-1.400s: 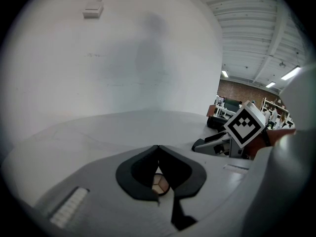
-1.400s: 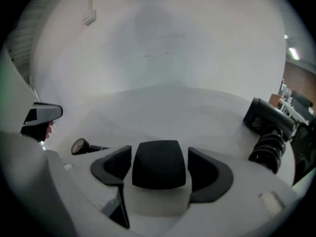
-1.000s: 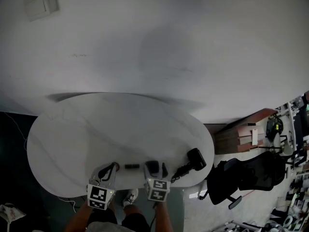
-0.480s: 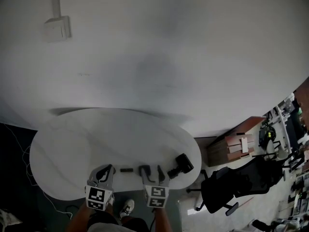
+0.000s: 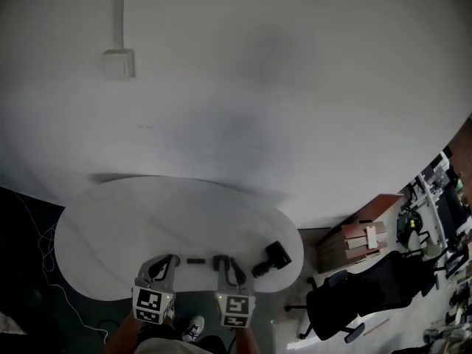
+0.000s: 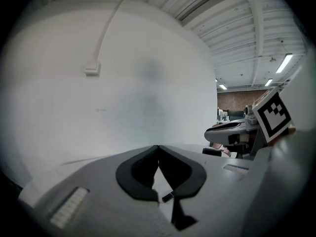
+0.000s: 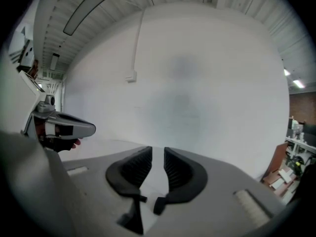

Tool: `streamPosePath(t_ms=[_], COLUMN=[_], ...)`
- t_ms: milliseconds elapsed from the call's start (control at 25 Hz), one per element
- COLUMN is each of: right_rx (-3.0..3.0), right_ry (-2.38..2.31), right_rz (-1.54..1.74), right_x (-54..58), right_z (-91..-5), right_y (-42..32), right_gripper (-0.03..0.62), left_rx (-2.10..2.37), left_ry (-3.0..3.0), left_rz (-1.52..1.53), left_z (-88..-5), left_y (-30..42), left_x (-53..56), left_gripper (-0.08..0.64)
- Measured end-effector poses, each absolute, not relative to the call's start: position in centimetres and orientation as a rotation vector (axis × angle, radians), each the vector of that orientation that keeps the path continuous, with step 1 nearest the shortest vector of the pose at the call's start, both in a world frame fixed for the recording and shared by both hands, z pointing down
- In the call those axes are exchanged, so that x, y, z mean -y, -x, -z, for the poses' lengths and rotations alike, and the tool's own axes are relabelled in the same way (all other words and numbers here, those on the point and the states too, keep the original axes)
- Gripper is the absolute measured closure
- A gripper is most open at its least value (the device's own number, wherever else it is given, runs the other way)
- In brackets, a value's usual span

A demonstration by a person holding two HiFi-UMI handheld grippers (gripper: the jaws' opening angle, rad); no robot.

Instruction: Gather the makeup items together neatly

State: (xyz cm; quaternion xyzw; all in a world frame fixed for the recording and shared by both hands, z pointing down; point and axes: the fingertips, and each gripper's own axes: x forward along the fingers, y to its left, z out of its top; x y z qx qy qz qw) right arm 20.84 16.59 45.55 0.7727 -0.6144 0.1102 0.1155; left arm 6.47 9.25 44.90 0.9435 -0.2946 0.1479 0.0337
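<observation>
On the white oval table (image 5: 147,220) a small black tube (image 5: 195,260) lies near the front edge, between my two grippers. A chunky black makeup case (image 5: 277,254) with a slim dark item (image 5: 259,269) beside it sits at the table's right end. My left gripper (image 5: 169,259) (image 6: 158,147) is held above the table edge, its pads touching with nothing between them. My right gripper (image 5: 226,261) (image 7: 158,149) hovers just right of the tube. Its jaws have just been closing and stand a narrow slit apart, empty. Both gripper views face the bare white wall.
A white wall box (image 5: 118,63) with a conduit hangs above the table. A wooden cabinet (image 5: 361,236) and a black office chair (image 5: 361,293) stand to the right. Cables trail on the dark floor at left (image 5: 37,234). A shoe (image 5: 193,329) shows below.
Both grippers have lifted off the table's front edge. The right gripper's jaws went from wide apart to a narrow slit. The head view has tilted up the wall.
</observation>
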Motion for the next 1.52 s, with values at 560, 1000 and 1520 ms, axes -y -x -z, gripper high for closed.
streamPosePath(t_ms=[560, 1000, 1520], right_rx=[1.925, 1.935, 1.929], right_ry=[-2.236, -2.235, -2.232], right_rz=[-0.184, -0.191, -0.214], right_x=[-19.9, -20.4, -20.0], right_z=[-42.7, -42.7, -42.9], right_y=[-17.1, -17.0, -17.5], right_gripper=[0.588, 0.588, 0.588], left_rx=[0.972, 0.985, 0.985], left_ry=[-2.932, -2.932, -2.937], left_rz=[-0.386, -0.402, -0.415], left_z=[-42.6, -42.5, -42.5], left_y=[-4.9, -4.6, -4.7], left_x=[-13.0, -13.4, -12.9], left_gripper=[0.549, 0.549, 0.549])
